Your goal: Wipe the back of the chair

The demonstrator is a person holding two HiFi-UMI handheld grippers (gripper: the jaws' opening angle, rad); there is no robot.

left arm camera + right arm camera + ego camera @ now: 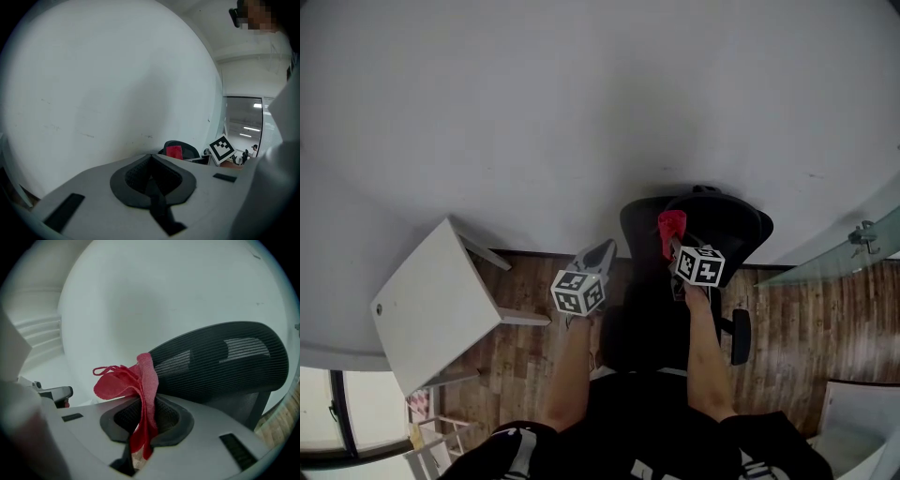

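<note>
Wall [581, 112] behind chair back [722, 220]; cloth [671, 226] near.

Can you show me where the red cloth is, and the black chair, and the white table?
cloth [123, 385]: right gripper view, on its bunched-up top part.
chair [220, 359]: right gripper view, on the mesh back.
table [431, 302]: head view, on the flat white top.
</note>
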